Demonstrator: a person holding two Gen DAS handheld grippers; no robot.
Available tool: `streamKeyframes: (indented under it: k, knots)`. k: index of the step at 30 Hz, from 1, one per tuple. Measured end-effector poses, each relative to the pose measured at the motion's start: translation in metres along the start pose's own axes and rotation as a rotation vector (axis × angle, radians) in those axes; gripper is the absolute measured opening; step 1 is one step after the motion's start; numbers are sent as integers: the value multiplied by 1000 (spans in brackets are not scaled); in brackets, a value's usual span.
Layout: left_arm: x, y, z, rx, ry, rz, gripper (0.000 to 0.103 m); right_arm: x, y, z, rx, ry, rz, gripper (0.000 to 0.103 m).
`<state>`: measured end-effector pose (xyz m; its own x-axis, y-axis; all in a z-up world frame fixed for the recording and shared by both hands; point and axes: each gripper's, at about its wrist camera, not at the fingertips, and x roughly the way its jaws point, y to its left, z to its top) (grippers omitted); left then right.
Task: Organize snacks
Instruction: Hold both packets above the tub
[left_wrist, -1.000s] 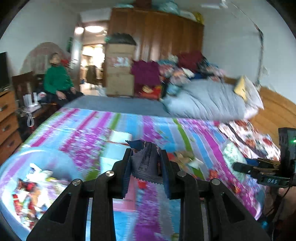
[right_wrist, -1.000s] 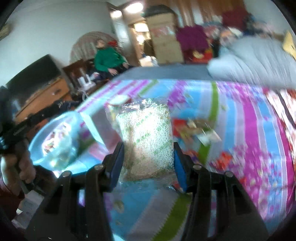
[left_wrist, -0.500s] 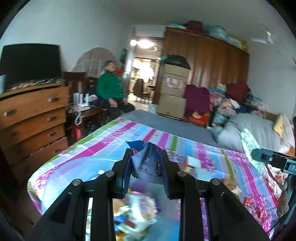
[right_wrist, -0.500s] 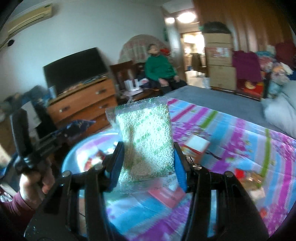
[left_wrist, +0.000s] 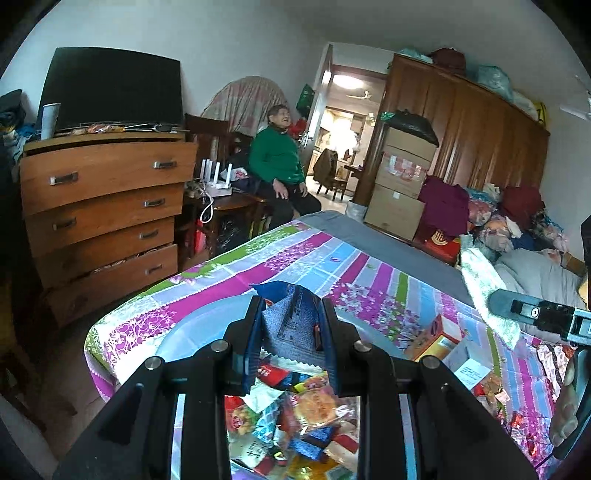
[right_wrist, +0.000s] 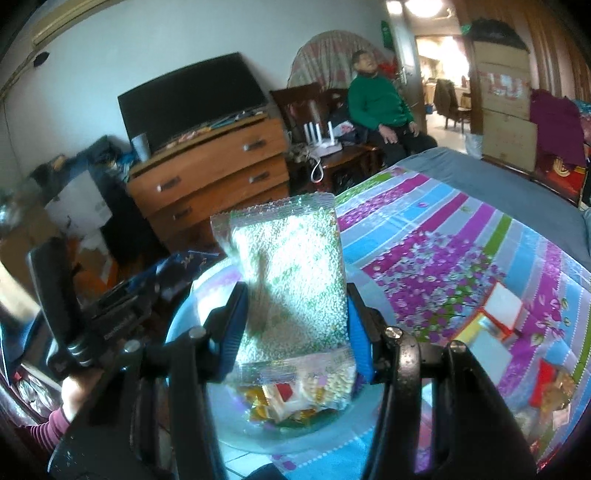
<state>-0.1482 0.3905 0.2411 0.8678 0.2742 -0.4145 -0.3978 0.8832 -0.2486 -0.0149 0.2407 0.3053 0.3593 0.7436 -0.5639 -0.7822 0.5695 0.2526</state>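
Note:
My left gripper (left_wrist: 291, 339) is shut on a dark blue snack packet (left_wrist: 291, 317) and holds it above a pale blue basin (left_wrist: 195, 328) full of mixed snack packets (left_wrist: 295, 417). My right gripper (right_wrist: 295, 325) is shut on a clear bag of small green-white pellets (right_wrist: 291, 280), held upright over the same basin (right_wrist: 258, 439). The right gripper's bag also shows at the right of the left wrist view (left_wrist: 484, 291). The left gripper with its blue packet shows at the left of the right wrist view (right_wrist: 110, 310).
The basin rests on a bed with a striped floral sheet (left_wrist: 332, 266). An orange box (left_wrist: 436, 336) and loose snacks (right_wrist: 550, 384) lie on the sheet to the right. A wooden dresser (left_wrist: 103, 206) stands left of the bed. A person in green (left_wrist: 277, 158) sits beyond.
Both grippers have swung left from the middle of the bed to above the basin, each still holding its packet. The basin's contents now lie directly under the fingers.

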Motion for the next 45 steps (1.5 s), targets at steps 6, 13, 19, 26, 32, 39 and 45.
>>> streamKeyframes:
  k: [6, 13, 19, 26, 32, 39, 45]
  knots:
    - [3, 9, -4, -17, 13, 7, 29, 12, 8, 1, 2, 31, 7, 51]
    - [9, 8, -4, -8, 26, 17, 29, 15, 9, 2, 5, 36, 7, 51]
    - [11, 6, -2, -3, 35, 37, 29, 20, 13, 3, 4, 39, 15, 51]
    - [13, 5, 0, -5, 45, 54, 28, 27, 17, 3, 5, 50, 26, 51]
    - [15, 2, 1, 6, 43, 64, 28, 30, 18, 4, 2, 56, 28, 51]
    - [18, -1, -1, 15, 49, 74, 28, 32, 17, 4, 7, 62, 26, 51]
    - [22, 2, -4, 15, 60, 85, 28, 35, 18, 3, 9, 70, 28, 51]
